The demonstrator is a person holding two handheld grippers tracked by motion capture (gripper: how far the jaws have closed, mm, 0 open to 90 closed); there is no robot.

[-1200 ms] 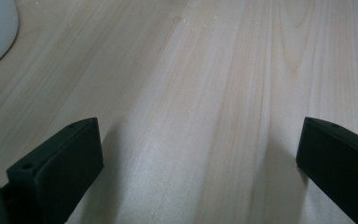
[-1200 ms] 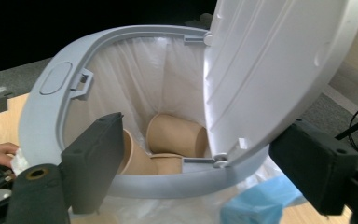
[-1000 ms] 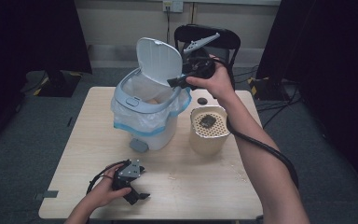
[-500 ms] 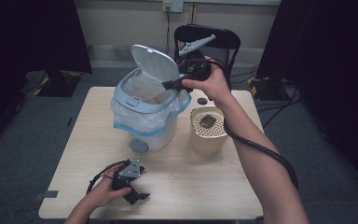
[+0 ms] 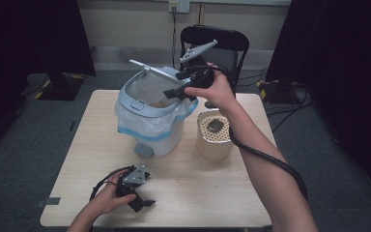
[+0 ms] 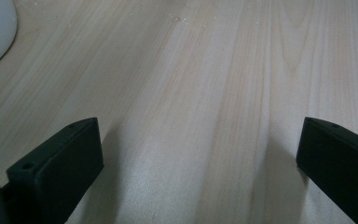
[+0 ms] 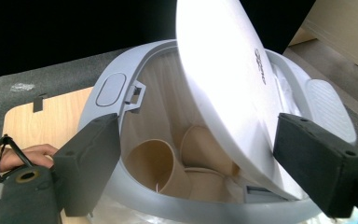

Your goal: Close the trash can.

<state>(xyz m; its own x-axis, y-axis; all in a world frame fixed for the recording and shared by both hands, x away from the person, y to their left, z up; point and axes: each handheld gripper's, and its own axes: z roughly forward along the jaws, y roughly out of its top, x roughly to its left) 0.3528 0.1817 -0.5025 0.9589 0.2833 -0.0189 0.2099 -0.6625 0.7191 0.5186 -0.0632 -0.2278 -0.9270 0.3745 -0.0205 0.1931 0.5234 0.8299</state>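
One bin [image 5: 149, 121], three cups [image 7: 156, 165] inside

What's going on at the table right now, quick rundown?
Left gripper open, low over table. Right gripper open, empty, at bin mouth. Lid half open; paper cups inside. Nothing blocking.

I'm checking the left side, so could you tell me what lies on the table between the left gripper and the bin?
Nothing: in the high view, bare table top separates the left gripper from the bin; the left gripper view shows bare wood too.
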